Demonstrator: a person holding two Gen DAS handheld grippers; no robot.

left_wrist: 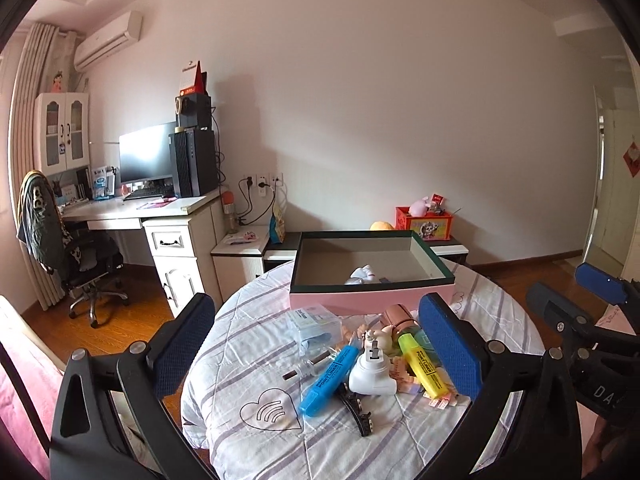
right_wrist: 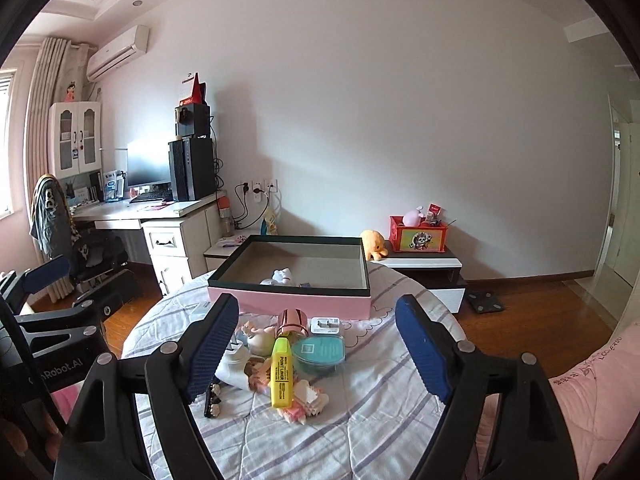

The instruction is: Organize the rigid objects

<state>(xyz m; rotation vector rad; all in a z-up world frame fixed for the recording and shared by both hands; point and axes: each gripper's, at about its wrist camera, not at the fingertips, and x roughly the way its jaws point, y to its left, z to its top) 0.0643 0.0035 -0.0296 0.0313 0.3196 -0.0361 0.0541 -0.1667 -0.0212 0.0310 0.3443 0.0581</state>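
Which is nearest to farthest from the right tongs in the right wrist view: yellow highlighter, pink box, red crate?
1. Yellow highlighter, on the quilt between the open right tongs.
2. Pink box, beyond the clutter.
3. Red crate, on the low cabinet by the wall.

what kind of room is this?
Most likely a bedroom that doubles as a study: a computer desk with a monitor, a wall air conditioner, and a quilt-covered surface holding the clutter and pink box.

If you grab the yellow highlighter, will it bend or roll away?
The yellow highlighter looks like stiff plastic, so it probably won't bend. Its flattish body likely won't roll far. It lies atop a pile of small things, so lifting may shift them.
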